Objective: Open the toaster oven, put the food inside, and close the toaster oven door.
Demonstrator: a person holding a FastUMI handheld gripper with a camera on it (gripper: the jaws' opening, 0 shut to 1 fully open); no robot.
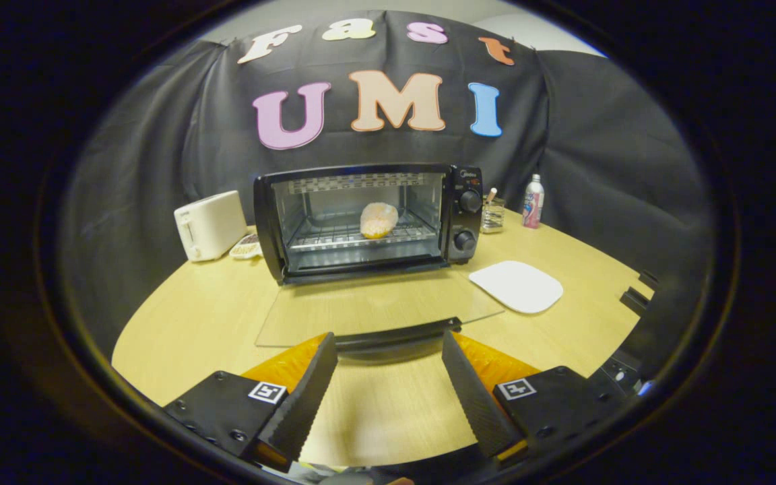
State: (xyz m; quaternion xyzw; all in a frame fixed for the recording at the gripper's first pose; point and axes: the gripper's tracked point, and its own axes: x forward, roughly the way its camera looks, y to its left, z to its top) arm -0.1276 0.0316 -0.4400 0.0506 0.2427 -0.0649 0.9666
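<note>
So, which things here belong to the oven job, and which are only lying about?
For the job: toaster oven; its glass door, folded down flat; food on the rack; open gripper at the door's handle.

Lying about: white toaster; white plate; bottle; small holder.

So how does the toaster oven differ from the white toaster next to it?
The toaster oven is black, larger, with its glass door folded down and food on its rack. The white toaster is smaller and closed-sided. Both stand on the wooden table, beyond the open tool, whose fingers flank the door's handle.
</note>
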